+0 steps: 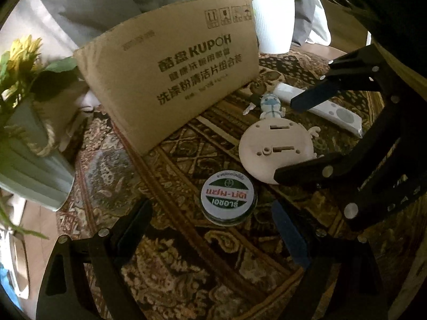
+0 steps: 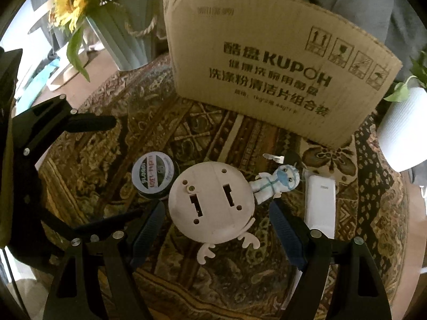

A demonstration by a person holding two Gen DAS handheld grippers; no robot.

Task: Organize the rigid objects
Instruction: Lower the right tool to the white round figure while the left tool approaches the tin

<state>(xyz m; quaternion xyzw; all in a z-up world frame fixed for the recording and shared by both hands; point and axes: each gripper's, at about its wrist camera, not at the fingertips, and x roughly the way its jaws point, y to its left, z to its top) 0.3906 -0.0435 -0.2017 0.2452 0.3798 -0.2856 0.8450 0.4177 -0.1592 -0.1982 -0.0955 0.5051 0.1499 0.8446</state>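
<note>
Both are spread wide and empty: the left hand-held gripper (image 1: 213, 226) straddles the balm tin (image 1: 228, 198), the right hand-held gripper (image 2: 217, 220) frames the antlered disc (image 2: 212, 204) (likely box-bound), both on the worktop (image 2: 226, 280).

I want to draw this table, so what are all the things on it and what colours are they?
cardboard box: 1, brown, back of the patterned cloth
balm tin: 1, green, white lid, left
round antlered toy: 1, cream, centre, underside up
masked figurine: 1, white-blue, beside toy
key: 1, silver, behind figurine
remote control: 1, white, right
sunflower vase: 1, pale green, back left
potted plant: 1, white pot, back right
left gripper: open, either side of the tin
right gripper: open, either side of the toy
</note>
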